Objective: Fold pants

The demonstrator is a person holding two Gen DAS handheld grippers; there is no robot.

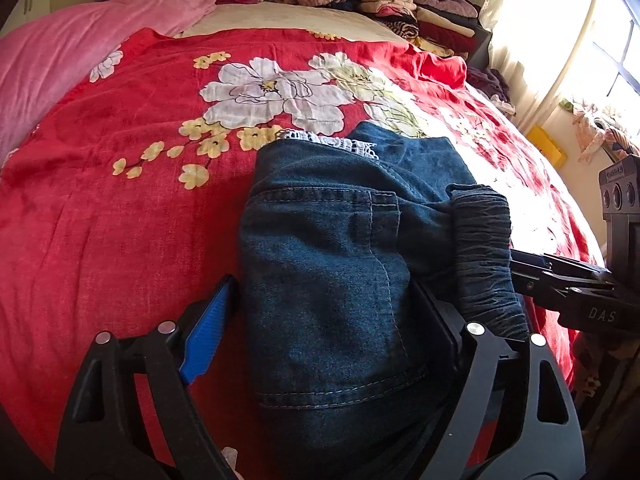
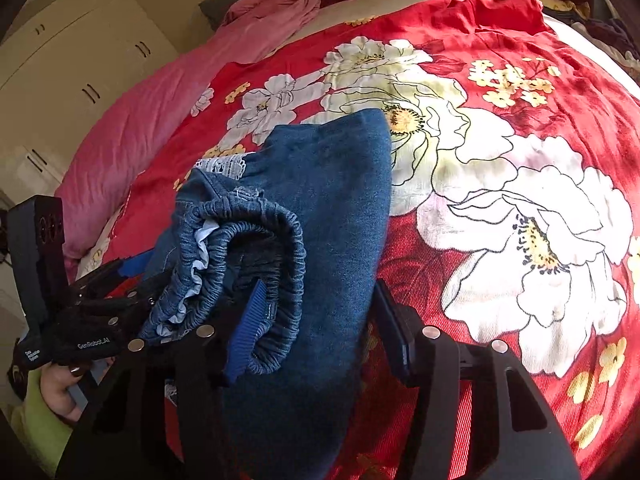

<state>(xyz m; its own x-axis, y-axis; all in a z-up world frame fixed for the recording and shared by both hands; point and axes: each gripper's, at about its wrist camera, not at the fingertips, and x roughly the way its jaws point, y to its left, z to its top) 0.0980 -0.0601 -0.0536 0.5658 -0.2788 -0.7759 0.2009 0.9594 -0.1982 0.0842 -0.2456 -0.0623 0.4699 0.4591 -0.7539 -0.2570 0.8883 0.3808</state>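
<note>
Dark blue denim pants (image 1: 328, 264) with a lace-trimmed hem and an elastic waistband (image 1: 484, 256) lie bunched and folded on the red floral bedspread (image 1: 120, 200). My left gripper (image 1: 332, 304) is wide open with the denim lying between its fingers, and its blue pad (image 1: 208, 332) stands clear of the cloth at the left. In the right wrist view the pants (image 2: 340, 208) drape between the fingers of my right gripper (image 2: 320, 320), which is also open; its blue pad (image 2: 248, 320) sits inside the waistband loop (image 2: 260, 248). The other gripper shows at each view's edge.
A pink quilt (image 1: 60, 64) lies along the bed's left side. Stacks of folded clothes (image 1: 412, 12) stand at the far right of the bed. A bright window (image 1: 608, 40) is on the right, and cream cupboards (image 2: 80, 52) are on the left.
</note>
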